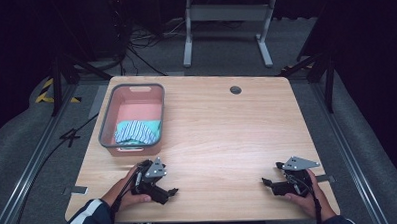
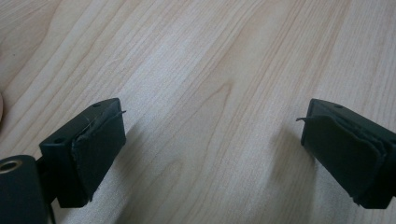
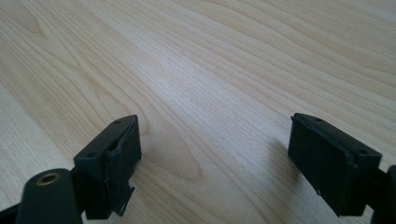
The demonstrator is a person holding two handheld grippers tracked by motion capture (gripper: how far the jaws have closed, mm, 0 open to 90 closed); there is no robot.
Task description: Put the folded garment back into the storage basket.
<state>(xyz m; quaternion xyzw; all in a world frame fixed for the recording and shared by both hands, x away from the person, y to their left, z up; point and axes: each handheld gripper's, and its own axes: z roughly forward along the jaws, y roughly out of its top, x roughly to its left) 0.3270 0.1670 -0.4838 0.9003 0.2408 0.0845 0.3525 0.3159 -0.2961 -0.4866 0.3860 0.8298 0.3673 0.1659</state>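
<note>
Basket [image 1: 107, 122] with striped cloth [image 1: 136, 131] sits beyond left gripper [image 1: 170, 192]; both grippers' jaws gape empty.

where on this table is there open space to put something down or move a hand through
The light wooden table is bare from the grey-rimmed pink plastic bin across to its right edge, including the strip between the left gripper and right gripper. The far left corner is crowded: the bin holds a striped blue-and-white cloth.
</note>
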